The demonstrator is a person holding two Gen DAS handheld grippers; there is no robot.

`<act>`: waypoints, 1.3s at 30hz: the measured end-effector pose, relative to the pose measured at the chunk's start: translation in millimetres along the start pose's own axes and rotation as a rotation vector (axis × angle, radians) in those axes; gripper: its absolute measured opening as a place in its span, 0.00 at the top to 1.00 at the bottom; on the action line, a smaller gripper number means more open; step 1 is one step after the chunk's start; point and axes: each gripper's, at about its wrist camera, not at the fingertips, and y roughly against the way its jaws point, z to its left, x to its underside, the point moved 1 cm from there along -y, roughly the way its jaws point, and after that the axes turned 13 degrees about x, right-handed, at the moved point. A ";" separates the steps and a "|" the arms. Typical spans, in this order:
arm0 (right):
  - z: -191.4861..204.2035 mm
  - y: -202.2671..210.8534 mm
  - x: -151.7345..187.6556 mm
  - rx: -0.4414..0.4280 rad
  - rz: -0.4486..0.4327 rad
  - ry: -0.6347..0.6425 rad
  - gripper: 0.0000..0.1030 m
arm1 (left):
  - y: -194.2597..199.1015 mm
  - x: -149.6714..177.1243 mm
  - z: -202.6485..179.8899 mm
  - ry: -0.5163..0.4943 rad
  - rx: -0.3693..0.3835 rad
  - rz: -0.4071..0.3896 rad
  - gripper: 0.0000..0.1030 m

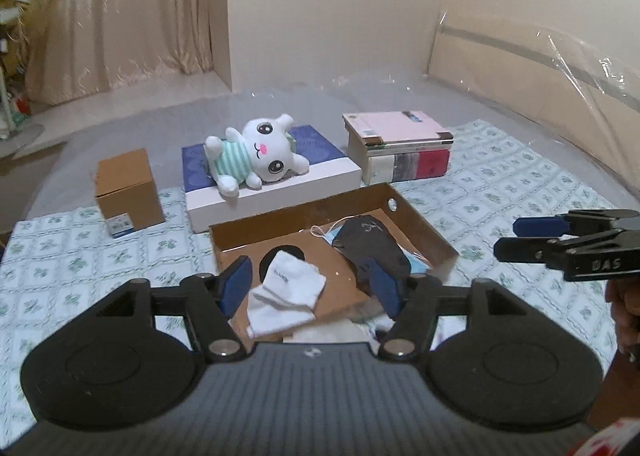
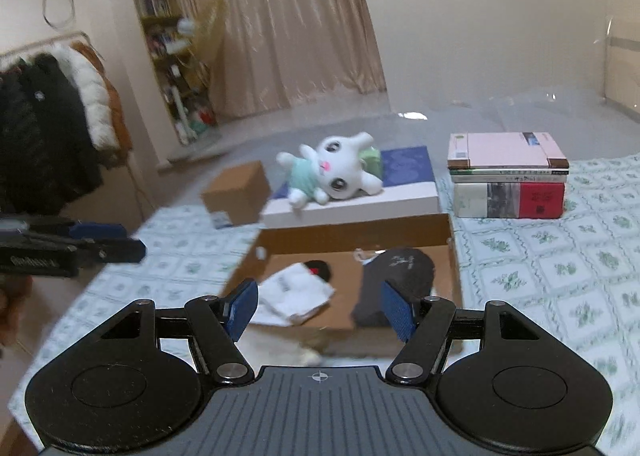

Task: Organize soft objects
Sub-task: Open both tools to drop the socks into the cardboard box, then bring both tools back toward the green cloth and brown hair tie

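Both the left gripper (image 1: 310, 283) and right gripper (image 2: 320, 306) hang open and empty over the cardboard tray (image 1: 424, 230). White socks (image 1: 290, 292) and a dark cloth (image 1: 368, 246) sit inside it, and the plush bunny (image 1: 256, 158) lies on the box behind.

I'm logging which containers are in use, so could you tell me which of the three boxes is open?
The shallow cardboard tray nearest the grippers: open-topped, with the white socks inside. The small brown box is shut, and the flat white box carries the plush.
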 end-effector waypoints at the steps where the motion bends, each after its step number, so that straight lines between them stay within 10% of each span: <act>1: 4.2 12.0 5.9 -0.011 -0.006 -0.003 0.34 | 10.0 7.6 -7.4 -0.008 -0.006 -0.005 0.35; 17: 27.2 110.1 136.9 0.029 0.032 -0.065 0.33 | 92.9 167.5 -62.3 0.125 -0.197 -0.103 0.32; 39: 21.0 101.6 186.0 0.079 0.140 -0.063 0.33 | 41.9 240.8 -82.5 0.124 -0.101 0.095 0.32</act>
